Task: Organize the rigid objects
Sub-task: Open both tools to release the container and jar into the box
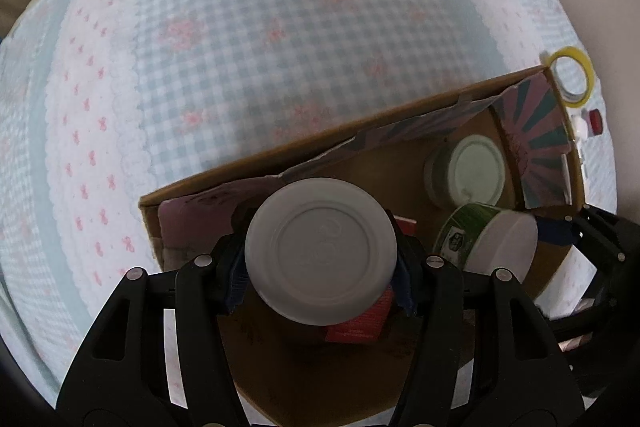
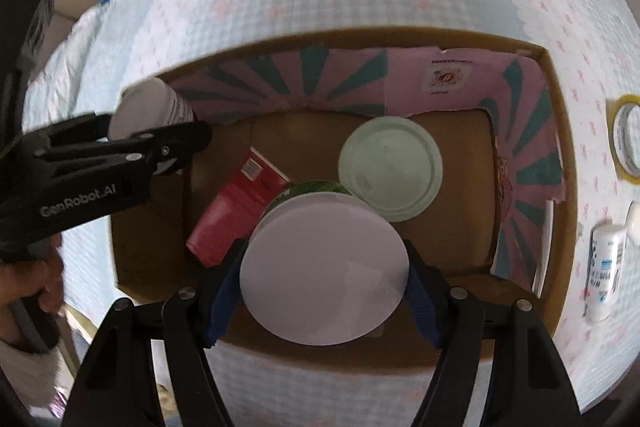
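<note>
We hold a white tub and green tub tight over the box — next, let go below our grippers.

Setting: a domestic interior, most probably a bedroom.

Supporting evidence:
- The supporting surface is a bed or similar soft furnishing, covered by a pale blue checked cloth with pink bow and flower print and white scalloped bands.
- An open cardboard box with pink and teal printed inner flaps rests on that cloth and contains household containers: a pale green lidded tub and a red carton.
- A roll of yellow-edged tape and a small white labelled bottle lie loose on the cloth beside the box.
- Plain beige walls or furniture border the cloth at the picture edges.
</note>
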